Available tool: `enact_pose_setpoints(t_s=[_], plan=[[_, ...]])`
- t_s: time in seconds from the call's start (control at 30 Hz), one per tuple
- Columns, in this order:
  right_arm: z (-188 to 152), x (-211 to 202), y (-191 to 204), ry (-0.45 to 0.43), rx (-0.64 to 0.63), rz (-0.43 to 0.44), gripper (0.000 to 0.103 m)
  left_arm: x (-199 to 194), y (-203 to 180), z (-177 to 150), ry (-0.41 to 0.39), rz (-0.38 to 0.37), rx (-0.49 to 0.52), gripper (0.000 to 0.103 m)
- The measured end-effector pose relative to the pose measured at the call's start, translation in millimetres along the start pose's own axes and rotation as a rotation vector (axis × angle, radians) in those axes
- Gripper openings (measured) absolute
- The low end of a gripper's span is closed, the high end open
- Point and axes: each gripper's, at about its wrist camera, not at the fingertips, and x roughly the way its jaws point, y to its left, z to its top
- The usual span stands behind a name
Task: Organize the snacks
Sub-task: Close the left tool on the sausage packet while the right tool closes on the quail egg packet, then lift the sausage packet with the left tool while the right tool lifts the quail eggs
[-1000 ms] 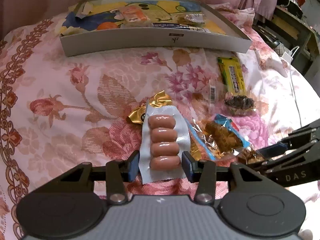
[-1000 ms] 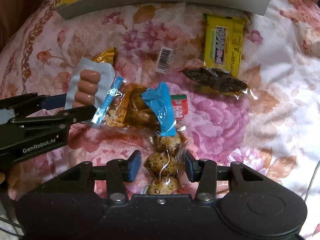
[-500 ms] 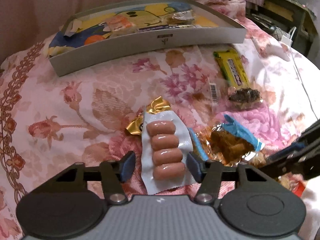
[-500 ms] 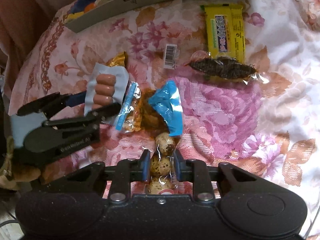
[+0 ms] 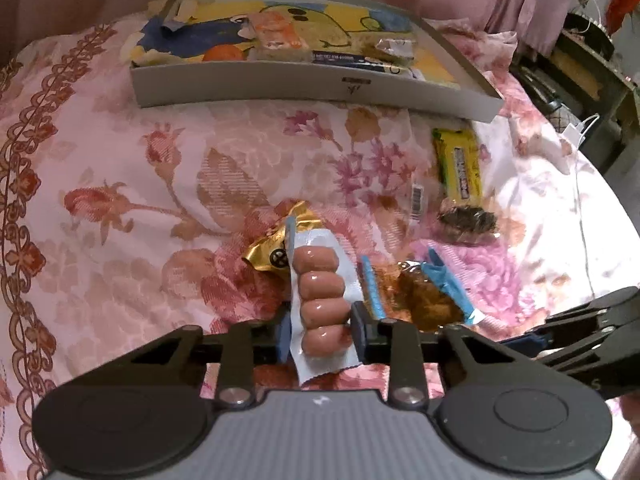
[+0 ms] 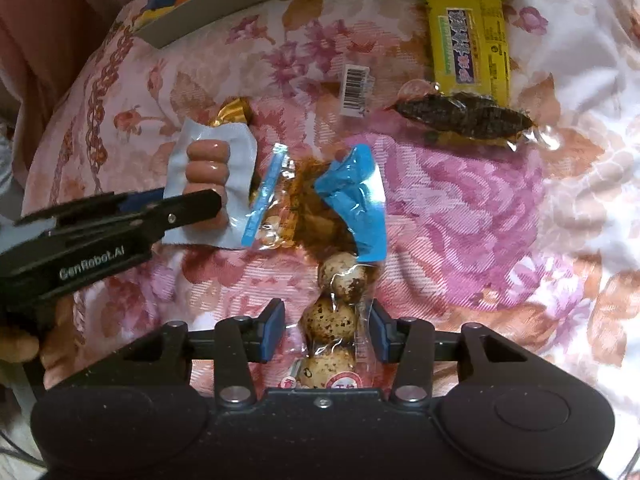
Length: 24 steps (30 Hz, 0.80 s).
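A clear pack of small sausages (image 5: 320, 292) is pinched between the pads of my left gripper (image 5: 321, 328), its film curled inward; the right wrist view shows the left gripper (image 6: 208, 206) clamped on the sausage pack (image 6: 212, 164). A vacuum pack of speckled quail eggs (image 6: 332, 320) lies between the spread fingers of my right gripper (image 6: 327, 332), which is open with gaps beside the eggs. The grey snack tray (image 5: 304, 88) sits at the far side of the bed, holding several packets.
On the floral bedspread lie a blue-edged pack of brown food (image 6: 320, 208), a gold wrapper (image 6: 234, 114), a barcode label (image 6: 354, 90), a yellow bar (image 6: 468, 48) and a dark seaweed pack (image 6: 468, 120). A hand (image 6: 24, 348) holds the left gripper. Furniture stands at the right (image 5: 580, 60).
My left gripper has shut on the sausage pack, curling its film. My right gripper squeezed the quail egg pack half a second ago and now stands open again around it.
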Motion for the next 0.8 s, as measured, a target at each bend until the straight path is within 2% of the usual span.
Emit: enact_pose_setpoints(t_s=[0.2,0.37,0.47,0.6,0.8], plan=[[-5,-6,-4,0.002,0.075,0.077,0.034,-14,-8,3,-0.023,-0.033,-0.005,0.023],[-9,-8,-9,-0.009,0.113,0.128,0.033,-19,-19,6,-0.040,-0.064,0.013,0.023],[-9,-6,-9,-0.007,0.120,0.144,0.033,-13,-24,6,-0.038,-0.057,0.044,0.023],[-8,1,-3,-0.003,0.117,0.154,0.040,-1,-21,7,-0.010,-0.033,0.039,0.023],[-7,11,17,-0.025,0.036,0.077,0.049,14,-12,10,-0.003,-0.048,-0.020,0.023]])
